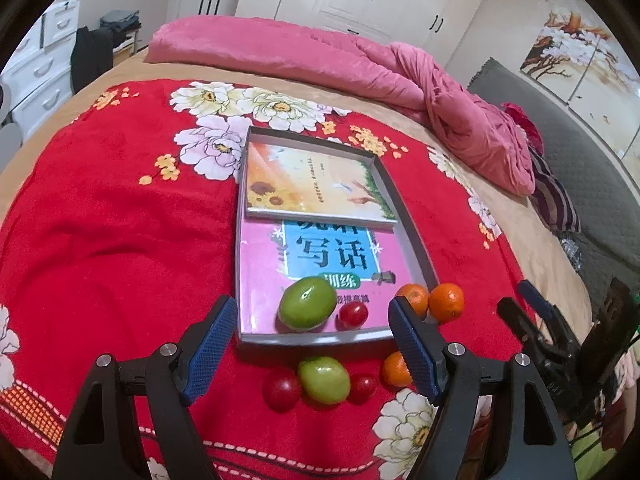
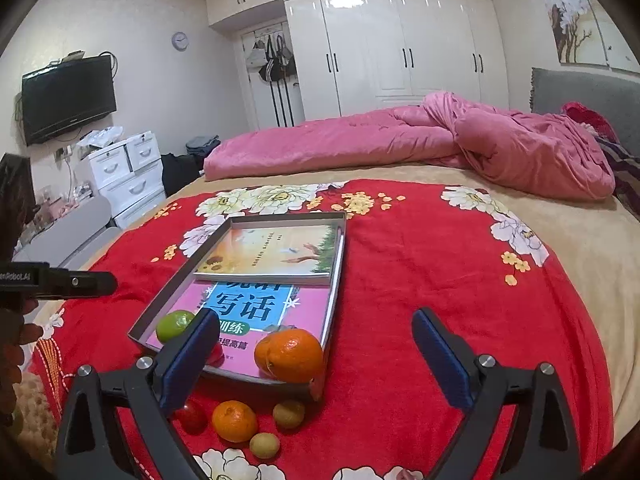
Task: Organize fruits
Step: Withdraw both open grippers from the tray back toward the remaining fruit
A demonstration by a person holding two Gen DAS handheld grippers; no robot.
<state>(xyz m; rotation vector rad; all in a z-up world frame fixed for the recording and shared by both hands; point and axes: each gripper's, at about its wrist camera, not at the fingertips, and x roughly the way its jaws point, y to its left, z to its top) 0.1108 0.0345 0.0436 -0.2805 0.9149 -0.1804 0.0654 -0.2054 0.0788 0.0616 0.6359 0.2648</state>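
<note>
A shallow grey tray (image 1: 416, 240) (image 2: 334, 312) lies on the red floral blanket and holds two books. At its near end sit a green fruit (image 1: 307, 302) (image 2: 175, 325), a red tomato (image 1: 353, 315) and two oranges (image 1: 446, 302) (image 2: 294, 355). On the blanket in front lie a second green fruit (image 1: 324, 380), two tomatoes (image 1: 281, 391), an orange (image 1: 394, 369) (image 2: 234, 420) and two small yellow-brown fruits (image 2: 289, 413). My left gripper (image 1: 312, 344) is open and empty above the loose fruits. My right gripper (image 2: 320, 360) is open and empty, near the tray's corner; it also shows in the left wrist view (image 1: 528, 304).
The red floral blanket (image 1: 100, 240) covers the near part of a bed. A rolled pink quilt (image 1: 320, 56) lies across the far side. A grey headboard (image 2: 588, 92) stands at right. White drawers (image 2: 124, 168) and a wall TV (image 2: 68, 98) are at left.
</note>
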